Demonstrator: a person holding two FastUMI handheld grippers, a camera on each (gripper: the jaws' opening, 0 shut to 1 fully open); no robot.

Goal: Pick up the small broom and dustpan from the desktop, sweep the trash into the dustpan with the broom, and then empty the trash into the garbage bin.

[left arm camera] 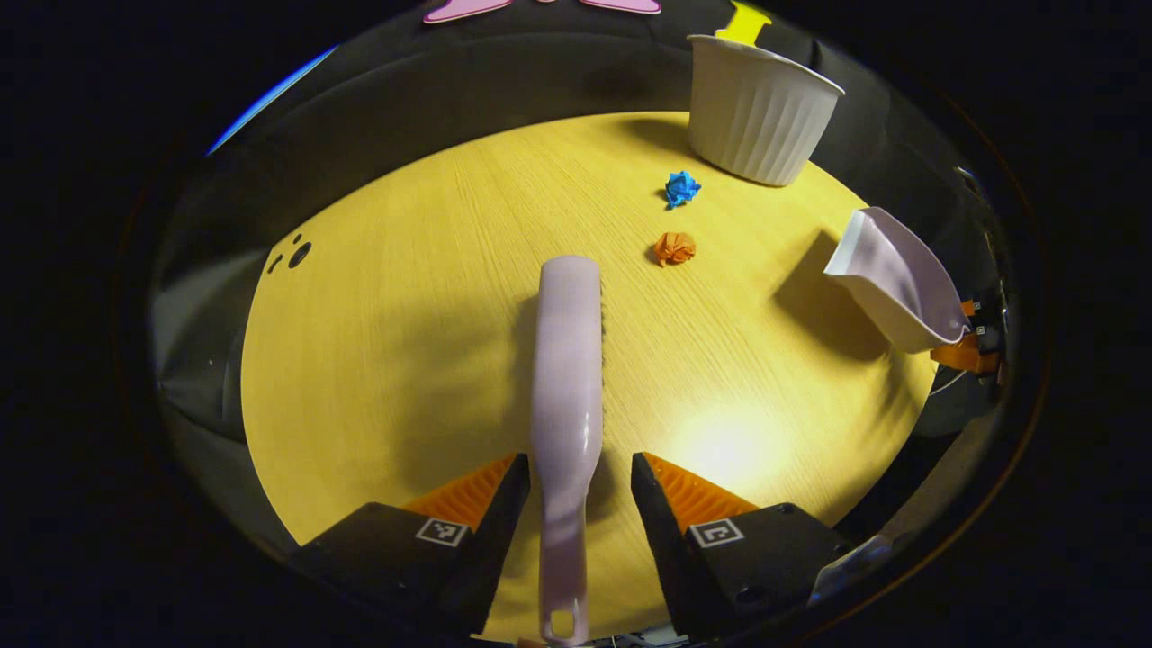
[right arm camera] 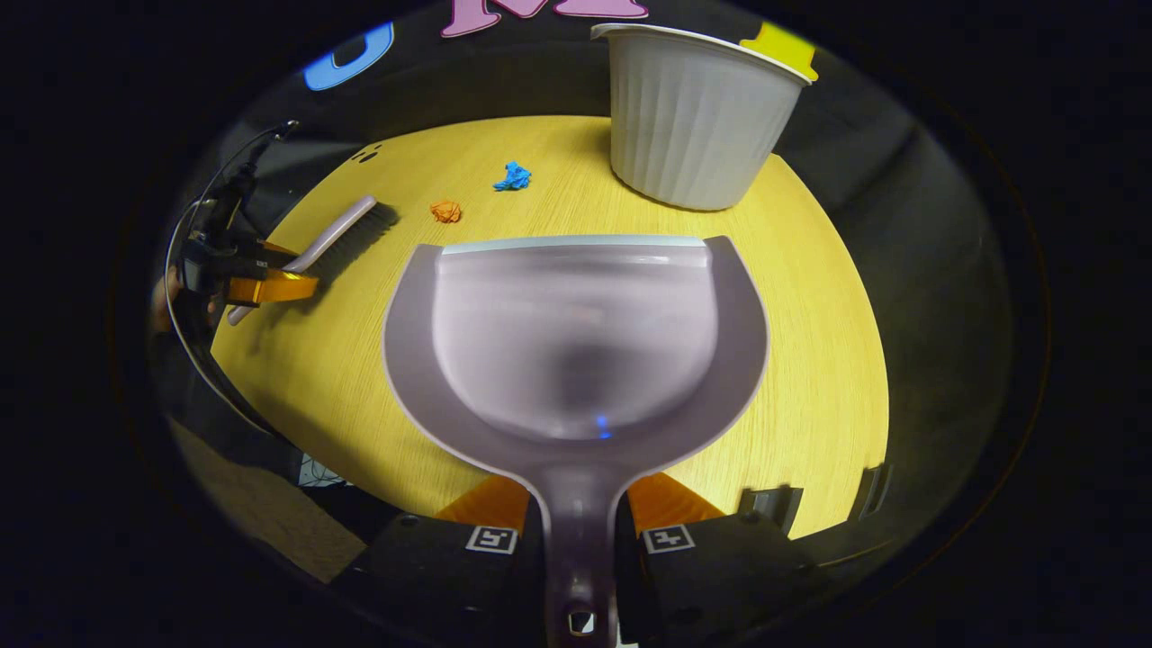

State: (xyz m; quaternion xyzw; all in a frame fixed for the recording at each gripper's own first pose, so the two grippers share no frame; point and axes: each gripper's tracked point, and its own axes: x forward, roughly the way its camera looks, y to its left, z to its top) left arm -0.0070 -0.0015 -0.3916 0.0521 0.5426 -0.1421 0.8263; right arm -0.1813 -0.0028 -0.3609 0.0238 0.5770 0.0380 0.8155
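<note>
Broom sits between the left tool's spread fingers, untouched; right tool clamps the dustpan handle.

Broom bristles hidden under its back

No legible text, brand or number on any item; only small square black-and-white coded markers, one on each finger block of the left hand-held gripper and the right hand-held gripper, carrying no readable characters.
</note>
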